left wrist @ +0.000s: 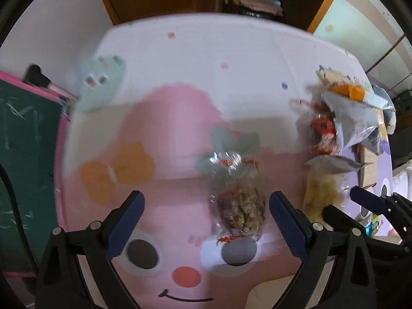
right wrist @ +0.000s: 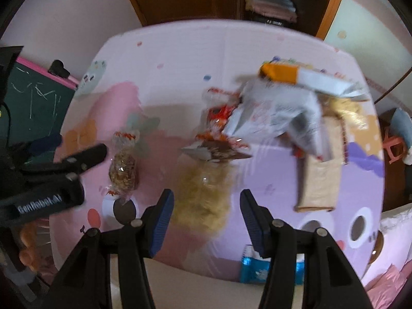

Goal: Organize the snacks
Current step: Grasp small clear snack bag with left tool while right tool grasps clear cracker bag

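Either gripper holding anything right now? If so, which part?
Nothing held. The left gripper is open above the clear bag of brown snacks; the right gripper is open above the yellow snack bag, fingers not touching either.

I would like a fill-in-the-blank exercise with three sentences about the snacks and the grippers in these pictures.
1. The clear packet of brown crunchy snack lies between the open fingers of the ____ gripper.
2. The right gripper points at the clear bag of pale ____ snack.
3. The flat brown cardboard box lies on the ____ part of the cartoon play mat.

Missing words: left; yellow; purple
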A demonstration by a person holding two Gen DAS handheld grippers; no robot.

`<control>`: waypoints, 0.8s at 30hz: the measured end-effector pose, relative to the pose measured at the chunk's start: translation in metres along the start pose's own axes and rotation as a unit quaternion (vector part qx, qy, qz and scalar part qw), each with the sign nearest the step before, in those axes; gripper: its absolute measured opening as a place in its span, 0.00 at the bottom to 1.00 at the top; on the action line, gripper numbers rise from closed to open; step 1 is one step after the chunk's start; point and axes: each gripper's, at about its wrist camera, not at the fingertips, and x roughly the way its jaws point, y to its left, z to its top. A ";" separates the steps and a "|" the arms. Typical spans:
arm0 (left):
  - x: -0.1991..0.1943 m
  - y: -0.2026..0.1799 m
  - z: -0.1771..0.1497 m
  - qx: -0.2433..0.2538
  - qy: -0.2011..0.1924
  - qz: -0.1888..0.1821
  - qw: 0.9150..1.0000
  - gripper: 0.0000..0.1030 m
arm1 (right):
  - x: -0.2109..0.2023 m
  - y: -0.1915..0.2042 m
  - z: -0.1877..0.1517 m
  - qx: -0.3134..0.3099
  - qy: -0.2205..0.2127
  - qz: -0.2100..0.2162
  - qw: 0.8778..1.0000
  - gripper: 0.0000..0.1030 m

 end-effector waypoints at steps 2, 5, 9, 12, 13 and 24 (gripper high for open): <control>0.012 0.000 -0.002 -0.002 0.014 -0.006 1.000 0.94 | 0.010 0.003 0.001 0.002 0.015 -0.005 1.000 0.52; 0.023 -0.001 -0.004 -0.010 0.026 -0.017 0.999 0.94 | 0.021 0.005 0.004 -0.003 0.031 -0.013 0.999 0.52; 0.033 -0.002 -0.004 -0.012 0.034 -0.026 0.999 0.92 | 0.032 0.004 0.004 0.009 0.052 -0.001 0.999 0.52; 0.040 -0.001 -0.006 -0.015 0.046 -0.052 0.997 0.76 | 0.038 0.004 0.002 0.011 0.062 0.003 0.998 0.52; 0.040 -0.002 -0.006 -0.013 0.041 -0.046 0.998 0.71 | 0.038 0.005 0.001 0.009 0.060 0.001 0.998 0.52; 0.011 -0.011 -0.017 -0.002 0.001 -0.026 1.000 0.34 | 0.004 0.001 -0.011 -0.003 0.017 0.006 1.000 0.31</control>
